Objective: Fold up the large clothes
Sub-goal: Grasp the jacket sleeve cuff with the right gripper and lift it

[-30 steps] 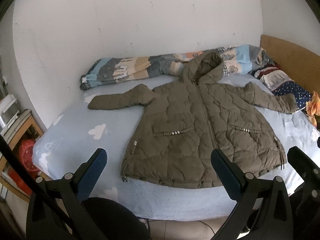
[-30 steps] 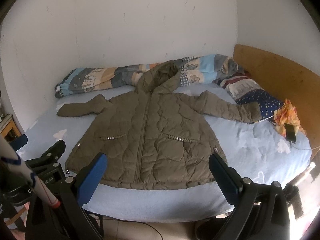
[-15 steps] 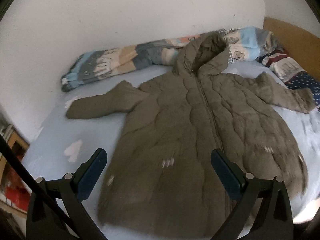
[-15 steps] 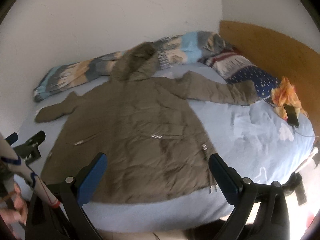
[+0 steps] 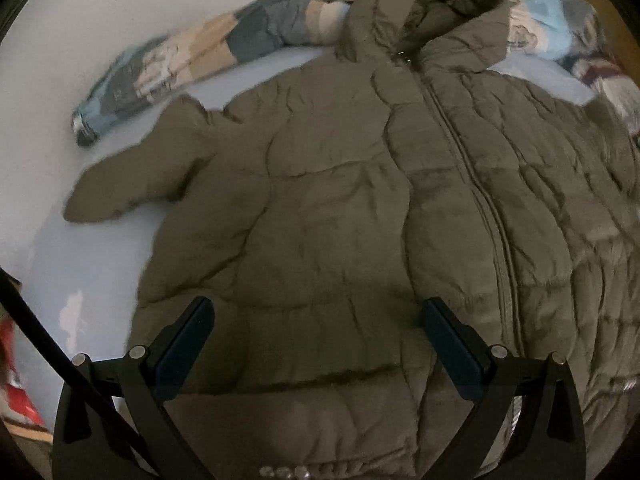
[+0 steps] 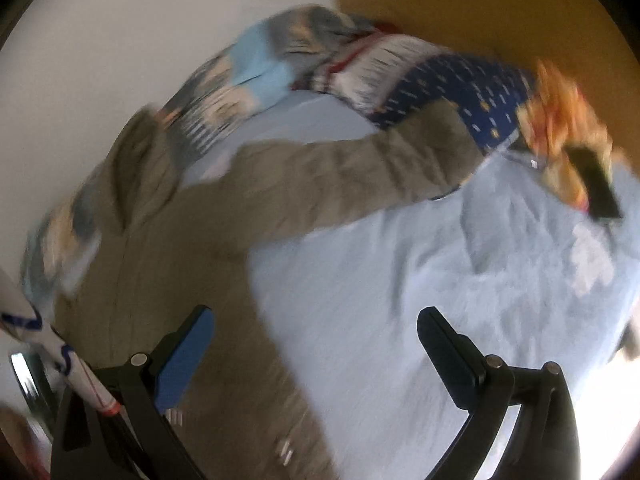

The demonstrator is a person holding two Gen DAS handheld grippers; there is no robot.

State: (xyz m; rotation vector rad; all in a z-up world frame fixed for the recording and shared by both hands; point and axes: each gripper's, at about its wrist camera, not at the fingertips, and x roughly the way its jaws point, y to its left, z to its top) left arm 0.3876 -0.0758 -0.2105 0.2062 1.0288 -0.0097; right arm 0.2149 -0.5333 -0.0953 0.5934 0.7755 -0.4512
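Observation:
An olive quilted hooded jacket [image 5: 340, 208] lies flat, front up and zipped, on a pale blue bed sheet [image 5: 96, 264]. Its left sleeve [image 5: 132, 180] stretches out to the side. My left gripper [image 5: 316, 344] hovers open over the jacket's left front panel with nothing between its fingers. In the blurred right wrist view the jacket's right sleeve [image 6: 352, 168] reaches toward a dark blue pillow. There my right gripper [image 6: 316, 344] hangs open above the jacket's right side edge [image 6: 248, 320] and the bare sheet [image 6: 400, 280].
A rolled patterned quilt [image 5: 192, 60] lies along the white wall behind the hood [image 5: 432, 12]. Pillows [image 6: 452, 80], an orange cloth [image 6: 560, 128] and a dark phone [image 6: 596, 184] sit by the wooden headboard [image 6: 480, 12]. Red things [image 5: 16, 384] show beside the bed at left.
Both grippers have moved forward over the bed, so the jacket fills the left view. The right view has swung toward the right sleeve and the pillows.

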